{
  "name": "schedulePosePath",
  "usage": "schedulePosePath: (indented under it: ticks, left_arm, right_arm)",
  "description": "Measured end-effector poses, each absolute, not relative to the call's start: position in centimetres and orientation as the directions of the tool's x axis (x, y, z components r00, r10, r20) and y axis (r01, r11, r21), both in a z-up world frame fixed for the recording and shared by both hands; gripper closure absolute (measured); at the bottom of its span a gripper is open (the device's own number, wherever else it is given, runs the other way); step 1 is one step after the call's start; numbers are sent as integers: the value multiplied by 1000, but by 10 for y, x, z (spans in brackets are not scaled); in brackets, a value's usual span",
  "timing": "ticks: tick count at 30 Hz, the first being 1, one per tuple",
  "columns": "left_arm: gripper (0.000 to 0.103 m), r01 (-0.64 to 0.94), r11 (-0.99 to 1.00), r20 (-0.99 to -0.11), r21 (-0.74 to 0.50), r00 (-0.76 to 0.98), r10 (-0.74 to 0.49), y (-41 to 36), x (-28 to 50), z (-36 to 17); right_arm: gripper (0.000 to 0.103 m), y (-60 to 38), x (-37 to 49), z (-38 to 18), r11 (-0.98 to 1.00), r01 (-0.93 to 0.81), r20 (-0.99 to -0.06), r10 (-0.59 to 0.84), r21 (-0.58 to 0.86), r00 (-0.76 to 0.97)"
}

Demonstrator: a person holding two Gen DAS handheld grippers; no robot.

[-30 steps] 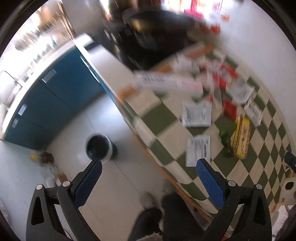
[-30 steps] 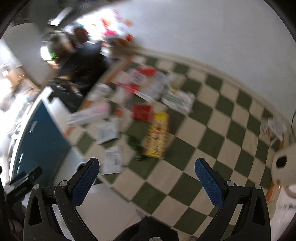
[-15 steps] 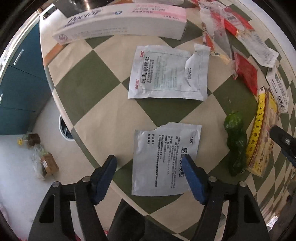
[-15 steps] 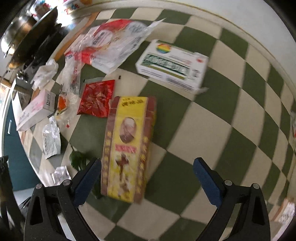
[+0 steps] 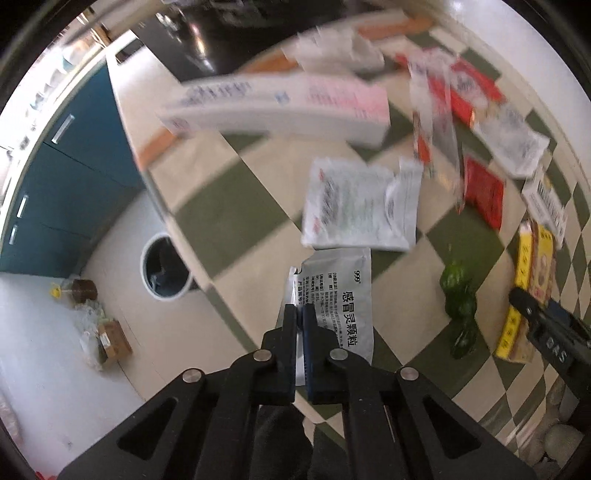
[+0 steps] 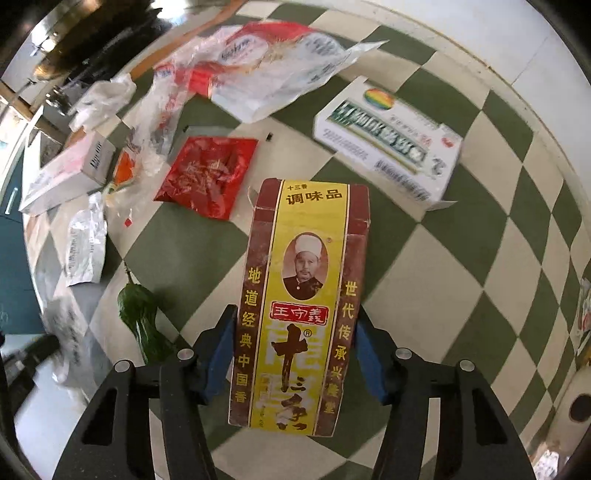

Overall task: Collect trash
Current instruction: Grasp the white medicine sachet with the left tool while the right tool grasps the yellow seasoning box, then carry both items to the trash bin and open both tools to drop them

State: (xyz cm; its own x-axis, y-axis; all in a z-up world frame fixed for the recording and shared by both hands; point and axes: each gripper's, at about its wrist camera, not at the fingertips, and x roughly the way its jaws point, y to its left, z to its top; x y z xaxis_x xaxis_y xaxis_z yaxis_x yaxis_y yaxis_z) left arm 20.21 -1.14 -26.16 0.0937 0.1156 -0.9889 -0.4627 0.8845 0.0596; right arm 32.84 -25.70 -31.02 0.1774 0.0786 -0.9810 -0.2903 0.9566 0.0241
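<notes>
- The flat silver foil sachet is pinched at its near edge by the left gripper, close to the checked tablecloth's left edge.
- The oblong yellow-and-maroon cardboard box – printed, scuffed – is clamped between the right gripper's blue pads.

A green-and-cream chequered tablecloth is seen spread beneath and ahead of the left gripper. Well to its left, blue cabinet fronts with silver bar handles are seen, and a pale grey floor lies below them. Far ahead, a dark glossy surface is blurred. A white wall is seen ahead and right of the right gripper.
</notes>
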Motion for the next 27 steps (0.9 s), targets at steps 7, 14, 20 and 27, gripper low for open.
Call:
schedulePosePath:
  ticks: [7, 14, 20, 27]
  left_arm:
    - [102, -491, 870, -963, 42, 212, 166, 14, 200, -211]
    - [102, -584, 811, -941, 34, 254, 223, 93, 169, -191]
    - [102, -661, 749, -939, 46, 228, 258, 201, 111, -198]
    - [102, -752, 659, -968, 25, 146, 203, 348, 32, -264]
  right_arm:
    - [42, -257, 316, -250, 951, -290, -952, 180, 104, 247]
    - [42, -141, 273, -203, 891, -438, -926, 261, 121, 273]
    - [42, -9, 225, -207, 813, -571, -923, 297, 111, 244]
    - [42, 157, 155, -264, 736, -666, -946, 289, 121, 148]
